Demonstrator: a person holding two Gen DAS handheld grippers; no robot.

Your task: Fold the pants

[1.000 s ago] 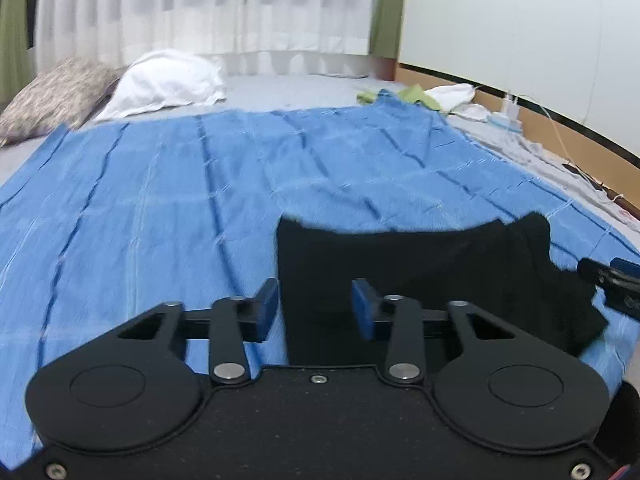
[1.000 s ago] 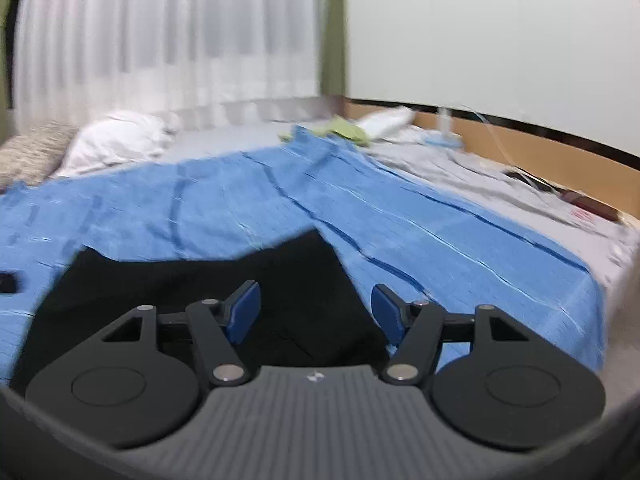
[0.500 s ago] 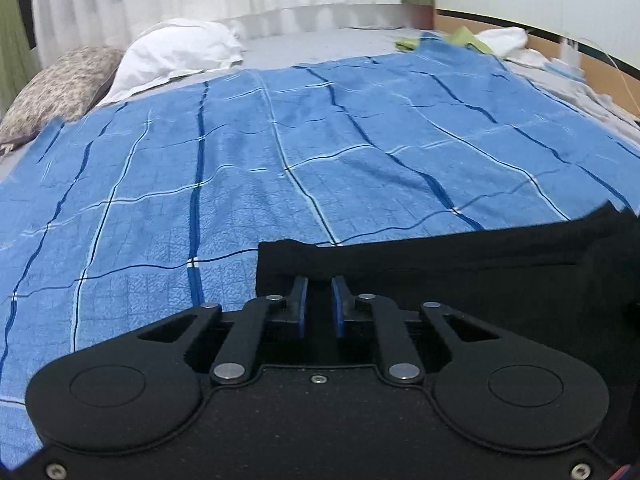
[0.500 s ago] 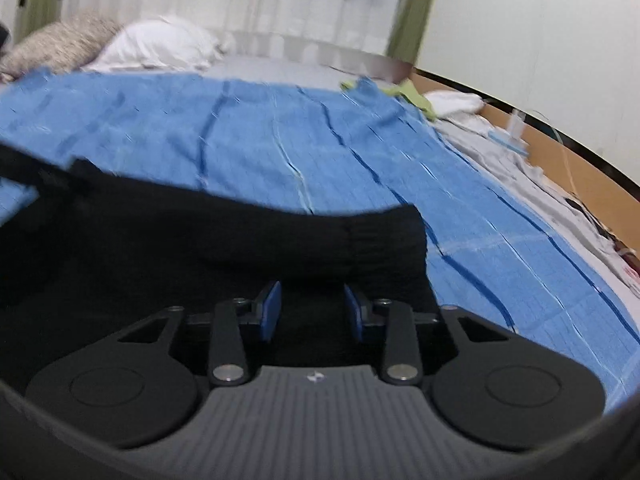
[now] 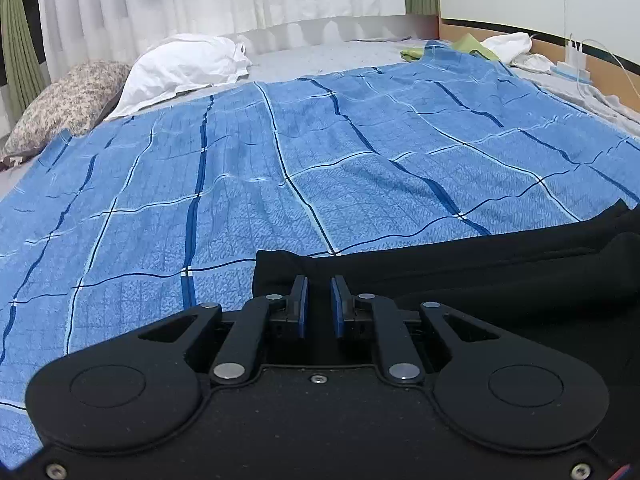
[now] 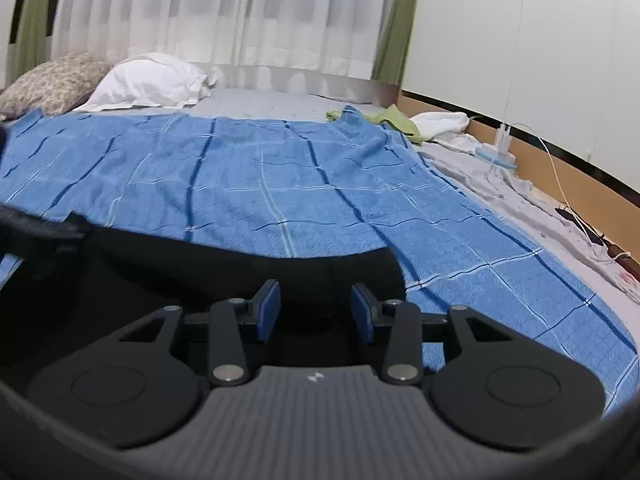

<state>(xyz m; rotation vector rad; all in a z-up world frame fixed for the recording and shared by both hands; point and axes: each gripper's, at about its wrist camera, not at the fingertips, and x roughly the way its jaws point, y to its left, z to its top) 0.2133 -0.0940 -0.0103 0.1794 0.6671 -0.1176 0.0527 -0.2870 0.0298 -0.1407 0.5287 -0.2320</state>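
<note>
Black pants [image 5: 480,268] lie across the near part of a blue checked blanket [image 5: 320,160] on a bed. My left gripper [image 5: 319,294] sits at the pants' left corner, its blue pads drawn close together with black cloth pinched between them. In the right wrist view the pants [image 6: 192,264] stretch from the left to the right end, where their edge curves just ahead of my right gripper [image 6: 316,300]. Its jaws are opening, the pads stand apart over the black cloth and do not press on it.
A white pillow [image 5: 188,64] and a patterned pillow [image 5: 68,96] lie at the head of the bed below white curtains. A green cloth [image 6: 396,118], white laundry [image 6: 440,122], a charger [image 6: 504,136] and cables run along the right wall over a grey sheet [image 6: 520,208].
My left gripper came down to the pants' left corner and its jaws closed on the cloth. The right gripper's jaws narrowed, then widened again, and the pants' right end now lies flatter.
</note>
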